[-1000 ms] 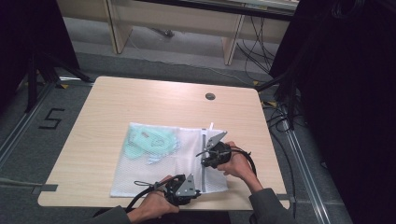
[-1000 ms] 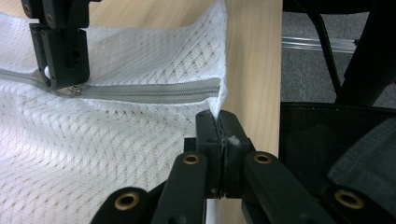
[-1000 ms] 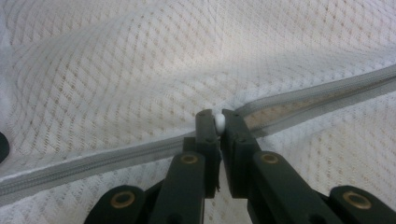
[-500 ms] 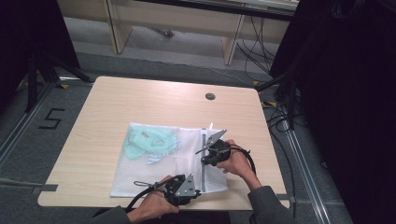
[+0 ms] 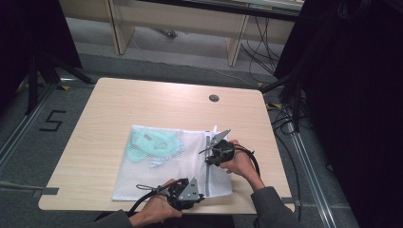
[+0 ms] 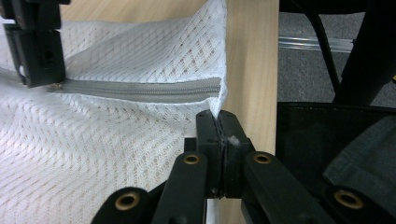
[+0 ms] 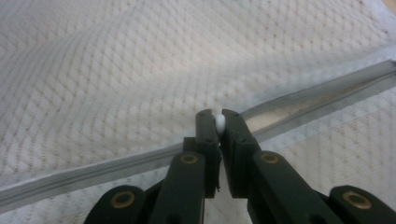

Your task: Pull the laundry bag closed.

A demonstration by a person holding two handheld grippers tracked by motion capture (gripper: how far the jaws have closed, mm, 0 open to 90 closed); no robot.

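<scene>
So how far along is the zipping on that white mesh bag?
Done: the green cloth is inside the mesh bag. In hand: the left claw pinches the bag's corner at the zipper's end, while the right claw grips the white pull. Left: I can't tell how much still needs zipping.

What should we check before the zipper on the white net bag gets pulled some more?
1. Left gripper pinching the corner of the mesh bag by the zipper's end: ok.
2. Right gripper clamped on the white zipper pull: ok.
3. Zipper lying straight between the two grippers: ok.
4. Teal item inside, away from the zipper: ok.
5. Bag resting on the table, not hanging off: ok.
6. Mesh caught in the zipper teeth: cannot tell.
</scene>
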